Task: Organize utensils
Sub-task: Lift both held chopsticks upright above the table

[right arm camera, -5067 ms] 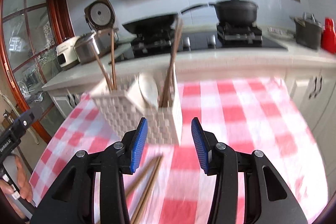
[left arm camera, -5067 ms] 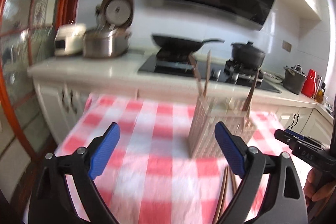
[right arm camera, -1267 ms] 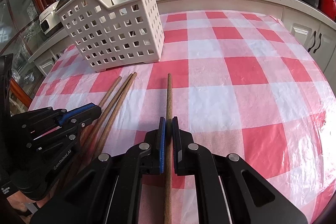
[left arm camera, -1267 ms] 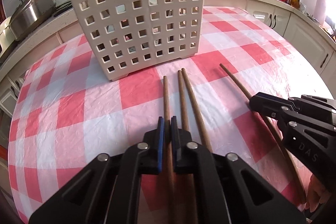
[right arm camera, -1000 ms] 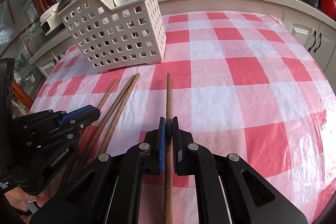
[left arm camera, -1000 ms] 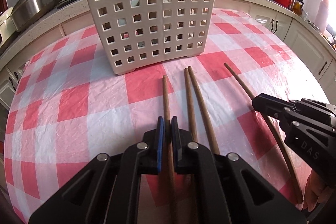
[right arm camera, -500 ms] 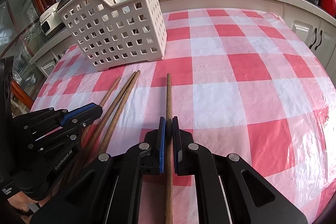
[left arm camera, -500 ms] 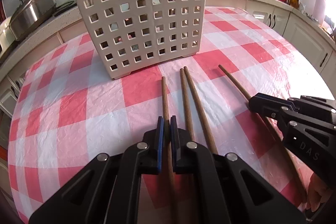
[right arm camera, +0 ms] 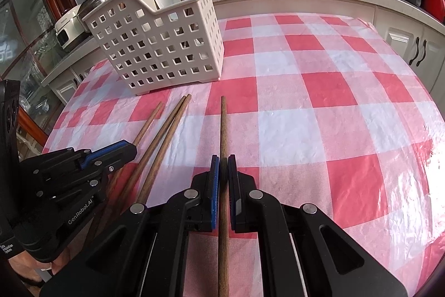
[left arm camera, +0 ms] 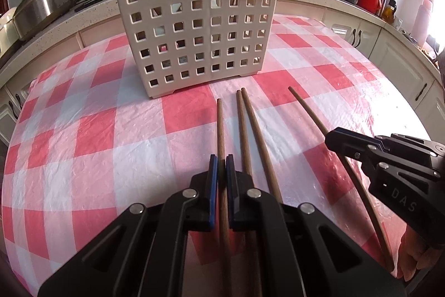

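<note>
Both chopsticks' near ends run under the grippers and out of sight. The left gripper [left arm camera: 221, 162] is clamped on the leftmost chopstick [left arm camera: 219, 124]; the right gripper [right arm camera: 223, 162] is clamped on the rightmost stick [right arm camera: 223, 124]. Two loose sticks [left arm camera: 246, 127] lie between them on the checked cloth [left arm camera: 91, 135], tips toward the basket [left arm camera: 192, 27].

I see matt brown wooden chopsticks [left arm camera: 244, 127] on a glossy, crinkled red-and-white plastic tablecloth [left arm camera: 91, 135]. The perforated utensil basket [left arm camera: 192, 27] looks like smooth cream plastic. My grippers' fingers are matt black plastic with blue pads [right arm camera: 214, 180].
</note>
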Tool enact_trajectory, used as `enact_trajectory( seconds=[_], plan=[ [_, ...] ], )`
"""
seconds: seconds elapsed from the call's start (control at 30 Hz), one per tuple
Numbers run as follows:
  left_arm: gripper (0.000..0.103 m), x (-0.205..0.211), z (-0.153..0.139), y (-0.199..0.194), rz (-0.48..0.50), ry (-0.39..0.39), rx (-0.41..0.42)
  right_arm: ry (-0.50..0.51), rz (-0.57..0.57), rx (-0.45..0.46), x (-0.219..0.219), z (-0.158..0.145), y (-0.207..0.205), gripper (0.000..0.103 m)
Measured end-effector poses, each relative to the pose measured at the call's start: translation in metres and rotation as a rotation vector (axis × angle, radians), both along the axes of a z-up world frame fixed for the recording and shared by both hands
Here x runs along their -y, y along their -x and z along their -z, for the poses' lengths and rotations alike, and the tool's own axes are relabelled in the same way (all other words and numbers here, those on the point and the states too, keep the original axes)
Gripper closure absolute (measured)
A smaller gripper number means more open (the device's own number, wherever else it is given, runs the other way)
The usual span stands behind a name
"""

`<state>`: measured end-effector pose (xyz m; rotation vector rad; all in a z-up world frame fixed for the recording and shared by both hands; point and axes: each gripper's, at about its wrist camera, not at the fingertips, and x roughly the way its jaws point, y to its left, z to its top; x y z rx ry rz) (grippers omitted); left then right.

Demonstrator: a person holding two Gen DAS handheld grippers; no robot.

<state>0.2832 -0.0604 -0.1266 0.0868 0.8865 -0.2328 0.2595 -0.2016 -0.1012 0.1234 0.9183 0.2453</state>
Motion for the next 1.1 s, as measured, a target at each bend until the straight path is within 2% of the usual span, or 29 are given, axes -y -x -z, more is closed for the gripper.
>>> enact_trajectory(
  seconds=[0.6,1.1],
  plan=[
    [0.097,-0.029,-0.039,0.025,-0.056,0.073,0.074,-0.026,-0.021,0.079,-0.01,-0.029,0.016,0.097],
    [0.097,-0.048,-0.04,0.027,-0.105,0.123,0.06,-0.03,-0.028,0.081,-0.012,-0.031,0.019,0.097]
  ],
)
